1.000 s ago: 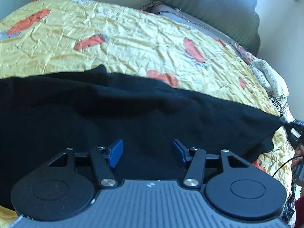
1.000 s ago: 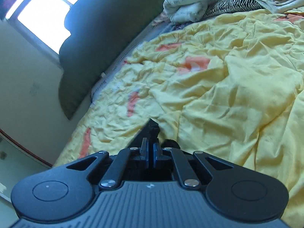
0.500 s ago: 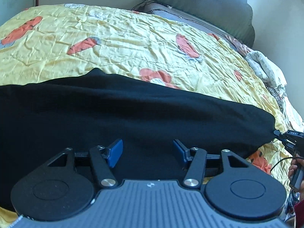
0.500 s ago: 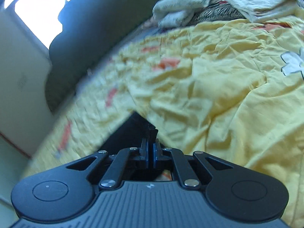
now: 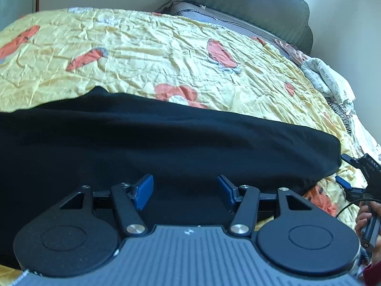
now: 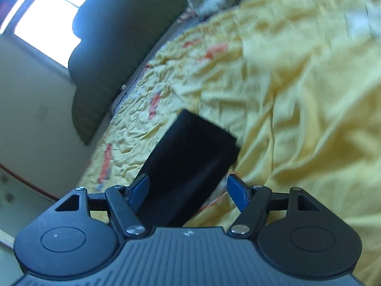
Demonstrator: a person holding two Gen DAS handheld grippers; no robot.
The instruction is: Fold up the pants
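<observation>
Black pants (image 5: pixel 166 147), soft, limp, light, lay flat across the yellow bedspread (image 5: pixel 166 54), best pinched at the hem corner at 3 o'clock; left gripper (image 5: pixel 185 188) hovered half-open, empty; right gripper (image 6: pixel 188 188) jaws had just opened, releasing the hem, clearest in right view.

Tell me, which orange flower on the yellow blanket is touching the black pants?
The orange flower with the white middle: the pants edge runs right along its bottom. The other orange patches, such as the long one farther up the blanket, lie clear of the pants.
</observation>
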